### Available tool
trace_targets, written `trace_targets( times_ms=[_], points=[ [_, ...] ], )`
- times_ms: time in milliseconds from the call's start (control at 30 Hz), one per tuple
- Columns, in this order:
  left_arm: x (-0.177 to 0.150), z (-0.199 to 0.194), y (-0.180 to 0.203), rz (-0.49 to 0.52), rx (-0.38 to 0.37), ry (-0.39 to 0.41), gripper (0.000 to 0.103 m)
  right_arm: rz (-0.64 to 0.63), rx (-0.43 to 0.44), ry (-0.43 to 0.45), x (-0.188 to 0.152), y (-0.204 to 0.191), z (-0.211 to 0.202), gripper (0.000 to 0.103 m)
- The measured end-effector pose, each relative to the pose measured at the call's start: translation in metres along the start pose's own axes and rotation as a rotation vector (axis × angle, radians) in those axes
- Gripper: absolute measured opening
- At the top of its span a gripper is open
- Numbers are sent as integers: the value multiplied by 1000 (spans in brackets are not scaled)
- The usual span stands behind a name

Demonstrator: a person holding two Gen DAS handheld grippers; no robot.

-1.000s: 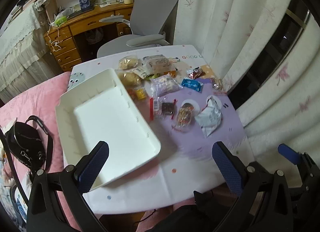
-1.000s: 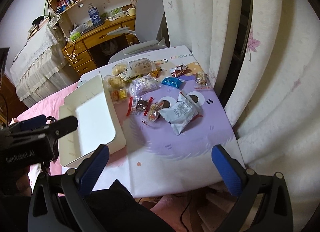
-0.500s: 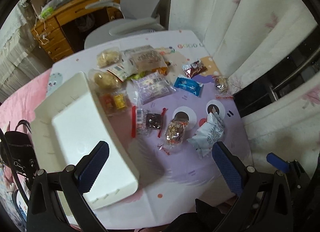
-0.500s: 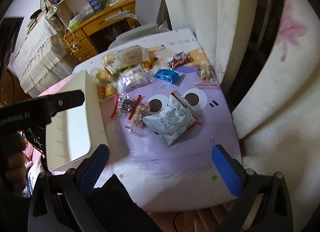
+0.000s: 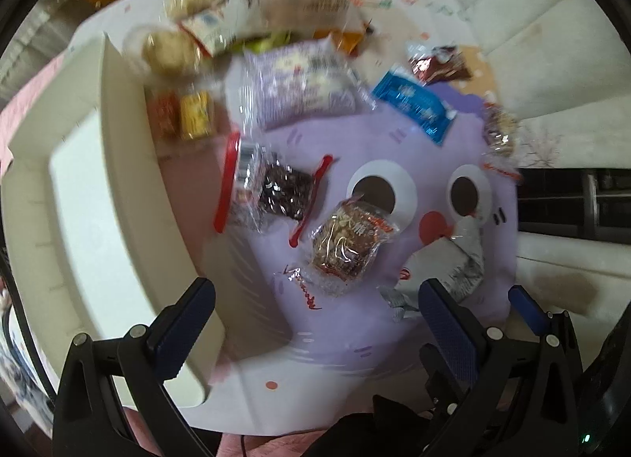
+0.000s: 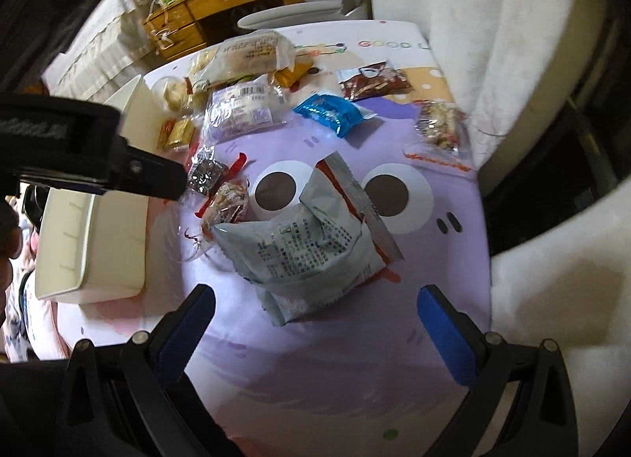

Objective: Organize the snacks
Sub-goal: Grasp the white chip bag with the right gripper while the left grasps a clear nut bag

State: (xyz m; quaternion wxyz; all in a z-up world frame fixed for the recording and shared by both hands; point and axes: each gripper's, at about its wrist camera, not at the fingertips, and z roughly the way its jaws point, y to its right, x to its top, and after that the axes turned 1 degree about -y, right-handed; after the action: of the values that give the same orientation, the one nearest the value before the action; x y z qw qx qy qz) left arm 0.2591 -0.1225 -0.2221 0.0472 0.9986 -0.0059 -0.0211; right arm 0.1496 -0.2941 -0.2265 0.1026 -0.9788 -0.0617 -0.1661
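Both jaws released: left gripper over clear-wrapped nut bar, right gripper over grey crinkled foil packet at twelve o'clock.

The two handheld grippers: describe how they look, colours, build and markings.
Both the left gripper and right gripper have black plastic frames with silver screws and two fingers faced with blue ribbed pads. The left gripper's black body carries blurred white lettering in the right wrist view.

A table carries a purple cartoon cloth. On it lie a white tray at left and scattered snack packets.
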Motion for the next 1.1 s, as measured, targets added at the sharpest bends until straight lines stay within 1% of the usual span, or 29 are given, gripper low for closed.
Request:
trace_targets(
  times_ms=[100,200,300,433,500,600,700,767,867,933,967,1000,1033,1067,1100],
  points=[
    [3,18,0,-19,-7,-49,102,-27,14,12,0,0,9,103],
    [5,33,-2,-43,-3,-78,102,-59,6,20,1,-2,16,103],
    [7,46,-7,-77,-22,-96,102,-94,3,32,2,-4,24,103],
    [10,60,-10,-99,-16,-108,102,-140,-14,51,-2,-7,37,103],
    [13,66,-13,-116,-10,-107,102,-147,-8,51,-4,-6,43,103],
    [18,71,-16,-120,-19,-101,101,-152,-5,56,-3,-5,48,103],
    [26,79,-16,-125,-19,-114,98,-169,-9,64,-1,-6,54,103],
    [29,85,-14,-133,-27,-130,95,-186,-24,69,0,-7,57,103],
    [33,93,-12,-137,-37,-137,85,-203,-41,73,1,-11,60,103],
    [35,99,-12,-147,-47,-147,73,-219,-50,87,1,-12,61,103],
    [35,101,-13,-154,-52,-147,70,-224,-55,93,1,-12,61,103],
    [36,103,-15,-161,-57,-148,65,-226,-57,100,2,-13,61,102],
    [34,104,-16,-166,-57,-143,64,-227,-58,107,2,-12,61,102],
    [35,104,-17,-167,-57,-139,62,-229,-58,121,2,-12,60,98],
    [36,104,-19,-168,-56,-132,56,-233,-60,131,-1,-14,58,96]
  ],
)
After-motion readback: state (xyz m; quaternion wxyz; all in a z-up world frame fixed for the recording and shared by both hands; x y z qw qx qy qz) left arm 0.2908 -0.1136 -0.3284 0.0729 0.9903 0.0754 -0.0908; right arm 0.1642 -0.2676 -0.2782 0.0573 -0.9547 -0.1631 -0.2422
